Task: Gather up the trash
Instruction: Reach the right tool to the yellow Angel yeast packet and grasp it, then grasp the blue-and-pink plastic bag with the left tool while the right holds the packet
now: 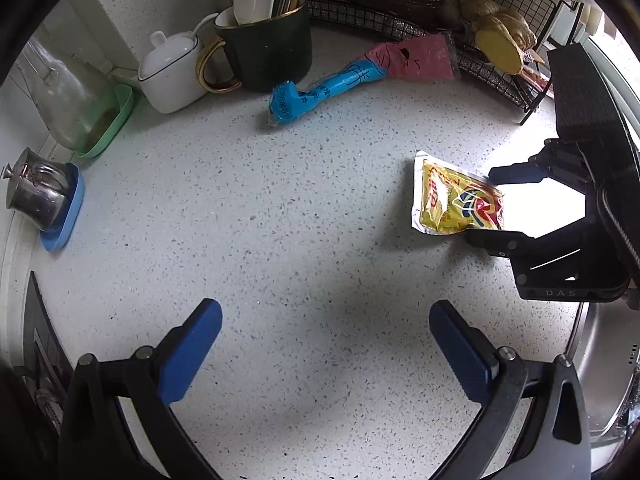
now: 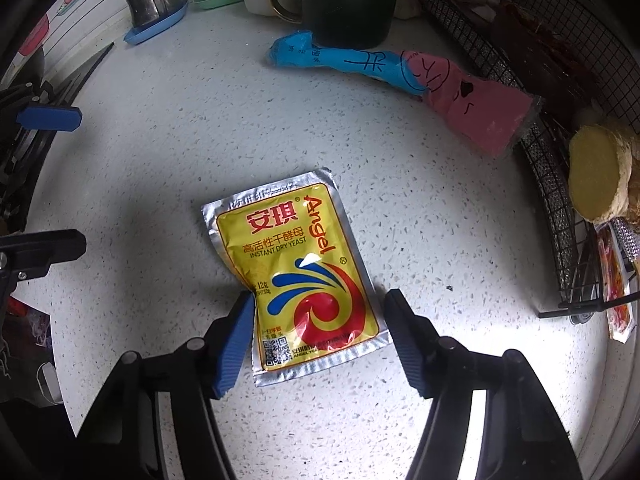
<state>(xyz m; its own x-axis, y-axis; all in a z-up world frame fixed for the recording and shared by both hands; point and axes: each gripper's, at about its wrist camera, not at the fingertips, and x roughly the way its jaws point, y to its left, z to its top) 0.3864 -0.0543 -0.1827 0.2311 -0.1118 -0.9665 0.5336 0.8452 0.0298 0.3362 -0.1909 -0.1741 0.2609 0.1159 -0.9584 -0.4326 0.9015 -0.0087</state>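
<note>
A yellow instant dry yeast packet [image 2: 304, 264] with silver edges lies flat on the speckled white counter [image 2: 160, 160]. My right gripper [image 2: 320, 298] points down over its near half, jaws apart. The left blue pad [image 2: 236, 340] touches the packet's left edge and the right finger stands just clear of it. In the left wrist view the same packet [image 1: 452, 200] sits between the right gripper's fingers [image 1: 486, 204]. My left gripper [image 1: 325, 308] hangs open over bare counter. A crumpled blue and pink wrapper [image 1: 340, 80] lies further back by the mug.
Along the back stand a dark mug of utensils [image 1: 268, 52], a white lidded pot [image 1: 172, 72], a glass jar on a green saucer [image 1: 116, 120] and a steel pot [image 1: 36, 192]. A black wire basket [image 2: 556, 184] holds ginger at the right. A steel sink [image 1: 600, 340] borders the counter.
</note>
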